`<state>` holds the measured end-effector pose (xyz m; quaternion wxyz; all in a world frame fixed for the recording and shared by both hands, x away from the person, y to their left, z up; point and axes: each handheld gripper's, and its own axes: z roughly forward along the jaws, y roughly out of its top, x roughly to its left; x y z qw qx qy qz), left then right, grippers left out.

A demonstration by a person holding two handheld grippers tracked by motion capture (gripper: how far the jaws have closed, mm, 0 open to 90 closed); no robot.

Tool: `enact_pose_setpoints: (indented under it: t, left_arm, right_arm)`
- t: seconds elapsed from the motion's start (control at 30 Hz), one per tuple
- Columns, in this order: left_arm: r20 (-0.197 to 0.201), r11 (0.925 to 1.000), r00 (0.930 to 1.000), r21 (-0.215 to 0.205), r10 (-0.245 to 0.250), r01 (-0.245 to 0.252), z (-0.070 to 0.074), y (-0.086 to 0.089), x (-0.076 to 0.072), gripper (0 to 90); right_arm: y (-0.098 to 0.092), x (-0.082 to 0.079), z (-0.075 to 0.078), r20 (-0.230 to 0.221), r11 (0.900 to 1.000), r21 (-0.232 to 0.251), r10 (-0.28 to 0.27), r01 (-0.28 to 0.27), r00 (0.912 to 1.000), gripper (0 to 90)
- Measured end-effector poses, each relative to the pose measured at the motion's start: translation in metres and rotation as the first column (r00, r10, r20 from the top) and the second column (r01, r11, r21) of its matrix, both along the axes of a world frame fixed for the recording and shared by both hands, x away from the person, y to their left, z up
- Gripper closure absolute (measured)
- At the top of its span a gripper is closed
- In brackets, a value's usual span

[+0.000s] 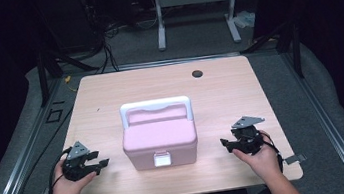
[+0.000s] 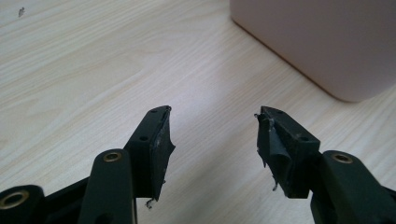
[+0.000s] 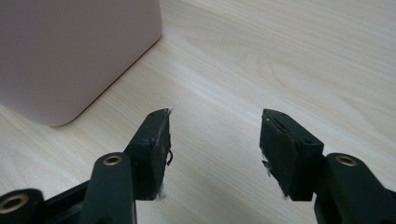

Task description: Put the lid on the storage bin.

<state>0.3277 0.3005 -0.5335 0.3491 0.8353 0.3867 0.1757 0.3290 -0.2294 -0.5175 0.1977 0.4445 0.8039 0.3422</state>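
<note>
Where the light wooden table [image 1: 109, 92] stands, a dim room is seen around it: grey carpeted floor, black cables trailing off the far left corner, and a white metal frame [image 1: 195, 3] standing beyond the far edge. A small dark round spot [image 1: 197, 73] is set into the tabletop near its far right side. At the middle of the table a pink box [image 1: 160, 139] is placed, with a white handle folded over its lid and a white latch on its near face. The left gripper [image 1: 100, 165] is held just above the table to the left of the box, its jaws spread wide with nothing between them. The right gripper [image 1: 226, 144] is held to the right, likewise spread and empty. The box lies between the two, apart from both, and its rounded corner is seen ahead of the fingers [image 2: 159, 140] in each gripper view.
</note>
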Motion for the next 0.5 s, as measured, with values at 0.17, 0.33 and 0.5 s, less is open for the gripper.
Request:
enact_pose_setpoints:
  t: [0.17,0.33,0.5]
  left_arm:
    - [-0.027,0.9999,0.9996,0.011,-0.008,0.009,-0.007,0.000,0.000,44.2]
    - [-0.053,1.0000,0.9986,-0.002,-0.005,0.005,-0.012,0.001,0.000,44.3]
    - [-0.087,0.9997,0.9959,-0.008,-0.024,0.023,-0.015,-0.002,0.001,44.6]
  right_arm:
    - [-0.001,0.003,-0.005,-0.015,1.000,0.018,-0.014,0.014,0.9998,42.8]
    - [0.002,0.005,-0.009,-0.022,1.000,-0.013,0.000,0.000,0.9998,42.8]
    - [0.003,0.005,-0.010,-0.031,1.000,-0.023,0.004,-0.005,0.9995,42.7]
